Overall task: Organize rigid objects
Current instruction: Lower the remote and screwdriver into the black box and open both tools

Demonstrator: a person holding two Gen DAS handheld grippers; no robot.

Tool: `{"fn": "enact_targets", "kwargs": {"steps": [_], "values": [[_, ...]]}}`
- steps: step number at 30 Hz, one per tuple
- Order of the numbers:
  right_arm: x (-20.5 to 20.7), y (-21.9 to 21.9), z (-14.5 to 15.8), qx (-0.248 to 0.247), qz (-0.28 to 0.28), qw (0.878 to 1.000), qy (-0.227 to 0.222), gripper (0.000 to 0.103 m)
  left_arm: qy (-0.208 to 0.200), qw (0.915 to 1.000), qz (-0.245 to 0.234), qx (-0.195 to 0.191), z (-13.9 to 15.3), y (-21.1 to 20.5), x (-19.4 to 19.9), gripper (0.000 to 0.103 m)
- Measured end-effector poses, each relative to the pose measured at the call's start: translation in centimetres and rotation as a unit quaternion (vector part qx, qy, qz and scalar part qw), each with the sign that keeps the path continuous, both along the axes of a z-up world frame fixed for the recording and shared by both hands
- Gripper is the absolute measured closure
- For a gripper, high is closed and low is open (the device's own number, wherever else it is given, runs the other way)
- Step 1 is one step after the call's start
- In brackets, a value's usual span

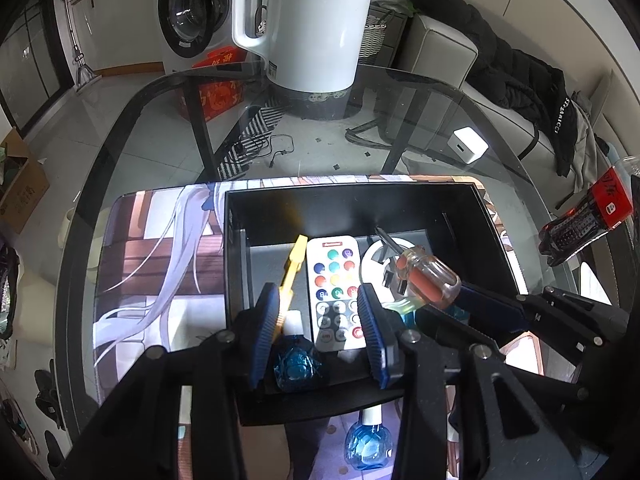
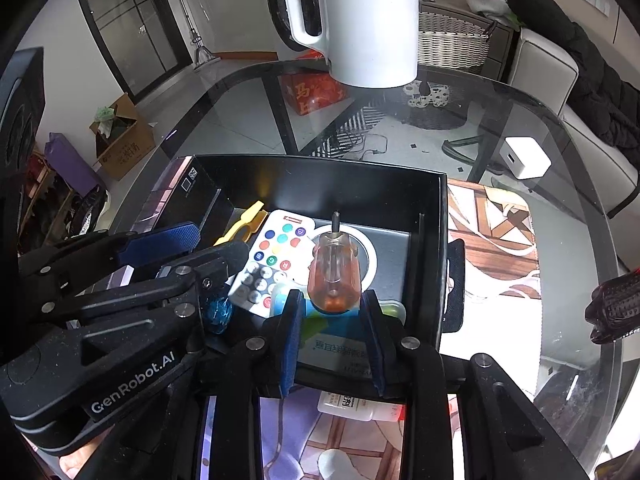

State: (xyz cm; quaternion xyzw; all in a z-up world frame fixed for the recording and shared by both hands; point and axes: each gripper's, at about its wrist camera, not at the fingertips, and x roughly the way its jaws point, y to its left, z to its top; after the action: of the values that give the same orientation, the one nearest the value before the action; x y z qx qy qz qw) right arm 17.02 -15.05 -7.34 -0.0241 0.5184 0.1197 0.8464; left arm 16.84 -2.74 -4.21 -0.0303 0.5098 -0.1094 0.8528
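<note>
A black open box (image 1: 360,196) on a printed mat holds a white remote (image 1: 336,292), a yellow plastic tool (image 1: 294,264), a blue glass bottle (image 1: 296,364) and a white round piece (image 1: 374,258). My left gripper (image 1: 320,292) hovers open over the remote, and its pads touch nothing. A stubby screwdriver (image 2: 334,276) with a clear orange handle is tilted, tip down on the white piece. My right gripper (image 2: 332,300) is shut on the handle's end. Under it lie a clear greenish case (image 2: 390,308) and a printed card (image 2: 332,344).
A second blue bottle (image 1: 366,448) and a white labelled bottle (image 2: 352,404) lie on the mat (image 1: 160,260) in front of the box. On the glass table stand a white kettle (image 1: 312,20), a white cube (image 1: 470,146) and a black-and-red item (image 1: 584,220) at right.
</note>
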Motion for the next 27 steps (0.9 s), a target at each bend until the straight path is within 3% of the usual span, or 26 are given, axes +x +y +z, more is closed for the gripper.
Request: {"fn": "enact_targets", "kwargs": {"steps": [11, 15, 21, 24, 27], "values": [[-0.2, -0.3, 0.6, 0.005, -0.002, 1.0, -0.003, 0.074, -0.005, 0.9999, 0.008, -0.008, 0.3, 0.1, -0.2, 0.059], [-0.5, -0.5, 1.2, 0.005, -0.002, 1.0, -0.017, 0.073, -0.026, 0.9996, 0.013, -0.006, 1.1, 0.2, -0.7, 0.046], [-2.2, -0.7, 4.0, 0.01, 0.003, 0.995, -0.099, 0.067, -0.098, 0.9944, 0.015, -0.036, 3.8, 0.9, -2.2, 0.045], [-3.7, -0.8, 5.8, 0.013, 0.004, 0.988, -0.152, 0.066, -0.16, 0.9865, 0.014, -0.031, 5.9, 0.9, -3.7, 0.044], [-5.2, -1.1, 7.7, 0.019, 0.004, 0.979, -0.204, 0.065, -0.228, 0.9733, 0.018, -0.02, 8.2, 0.7, -5.7, 0.043]]}}
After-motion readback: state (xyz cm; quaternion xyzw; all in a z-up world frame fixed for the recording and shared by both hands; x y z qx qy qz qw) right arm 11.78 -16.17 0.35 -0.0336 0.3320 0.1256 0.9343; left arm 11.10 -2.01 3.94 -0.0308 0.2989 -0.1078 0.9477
